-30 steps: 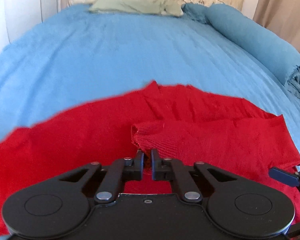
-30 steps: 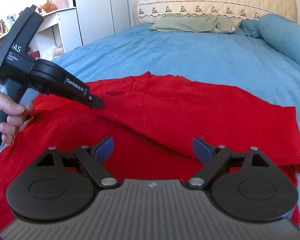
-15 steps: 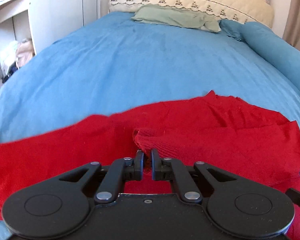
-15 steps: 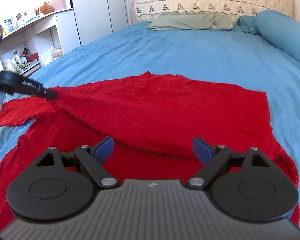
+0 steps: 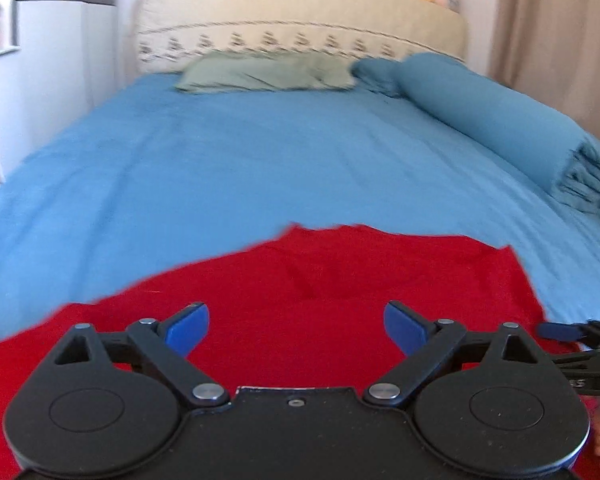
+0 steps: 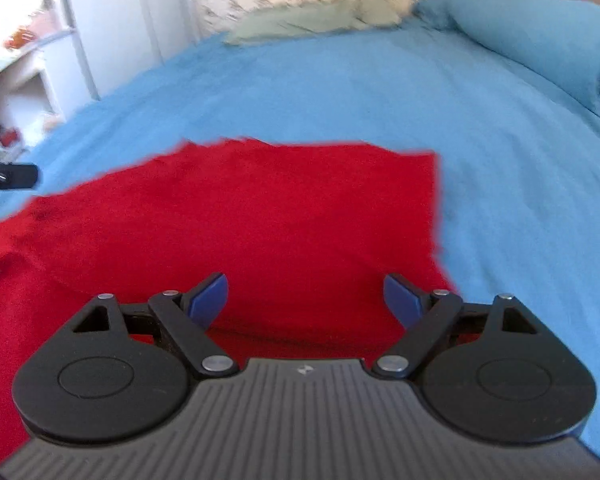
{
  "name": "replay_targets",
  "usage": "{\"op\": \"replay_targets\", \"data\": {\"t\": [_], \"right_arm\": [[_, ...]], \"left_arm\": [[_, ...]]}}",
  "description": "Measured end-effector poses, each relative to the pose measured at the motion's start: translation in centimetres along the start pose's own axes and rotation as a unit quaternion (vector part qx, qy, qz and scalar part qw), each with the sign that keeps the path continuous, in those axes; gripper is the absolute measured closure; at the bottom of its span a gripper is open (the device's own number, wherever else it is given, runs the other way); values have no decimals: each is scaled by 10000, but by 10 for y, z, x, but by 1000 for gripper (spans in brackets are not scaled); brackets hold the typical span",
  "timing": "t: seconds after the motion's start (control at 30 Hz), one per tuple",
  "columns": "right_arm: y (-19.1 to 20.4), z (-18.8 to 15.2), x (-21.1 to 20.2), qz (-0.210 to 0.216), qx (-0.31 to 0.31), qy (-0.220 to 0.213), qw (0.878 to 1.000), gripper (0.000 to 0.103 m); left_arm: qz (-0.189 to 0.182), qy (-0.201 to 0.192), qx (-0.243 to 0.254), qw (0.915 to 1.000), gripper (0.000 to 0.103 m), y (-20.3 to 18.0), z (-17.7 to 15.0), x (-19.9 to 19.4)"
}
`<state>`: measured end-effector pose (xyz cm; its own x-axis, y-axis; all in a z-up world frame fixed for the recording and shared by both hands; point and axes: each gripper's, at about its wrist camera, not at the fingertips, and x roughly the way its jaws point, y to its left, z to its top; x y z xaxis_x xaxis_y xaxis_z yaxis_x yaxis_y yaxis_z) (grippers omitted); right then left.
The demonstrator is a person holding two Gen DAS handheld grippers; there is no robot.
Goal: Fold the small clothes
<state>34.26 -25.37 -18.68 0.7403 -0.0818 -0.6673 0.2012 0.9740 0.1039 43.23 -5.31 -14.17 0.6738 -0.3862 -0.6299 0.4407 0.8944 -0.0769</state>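
A red knit garment (image 5: 340,280) lies spread on the blue bed, seen also in the right wrist view (image 6: 260,208). My left gripper (image 5: 296,326) is open and empty, just above the garment's near part. My right gripper (image 6: 306,300) is open and empty above the garment near its right edge. The tip of the left gripper shows at the left edge of the right wrist view (image 6: 8,177). Part of the right gripper shows at the right edge of the left wrist view (image 5: 576,344).
The blue bedspread (image 5: 260,152) stretches ahead. A green pillow (image 5: 268,74) and a rolled blue blanket (image 5: 500,116) lie at the head and right side. White furniture (image 6: 100,40) stands left of the bed.
My left gripper has let go of the red cuff it pinched and now stands open. It has swung to the left side. The sleeve now lies flat on the garment.
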Motion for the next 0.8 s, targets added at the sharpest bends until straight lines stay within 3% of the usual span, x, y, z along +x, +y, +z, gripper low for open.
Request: {"op": "replay_targets", "data": {"t": [0.1,0.23,0.3,0.37,0.53,0.8], "right_arm": [[-23,-9,-1,74,134,-29,9999,8],[-22,-7,-8,43,-55,-93,9999,8],[-14,-1,-14,170,-288,-416,9986,7],[-9,6,-6,318,-506,-519,9969,6],[-24,12,35,338,-452,-227,9982,7],[-15,22,23,146,-597,-631,9961,4]], "left_arm": [[-243,140,124,9995,6,-24,-1,18],[-318,311,344,9984,6,-46,-3,36],[-266,330,396,9983,6,-49,-7,41],[-192,402,354,9984,6,-46,-10,44],[-75,531,26,9986,6,-30,-13,48],[320,442,-88,9985,6,2,-14,46]]}}
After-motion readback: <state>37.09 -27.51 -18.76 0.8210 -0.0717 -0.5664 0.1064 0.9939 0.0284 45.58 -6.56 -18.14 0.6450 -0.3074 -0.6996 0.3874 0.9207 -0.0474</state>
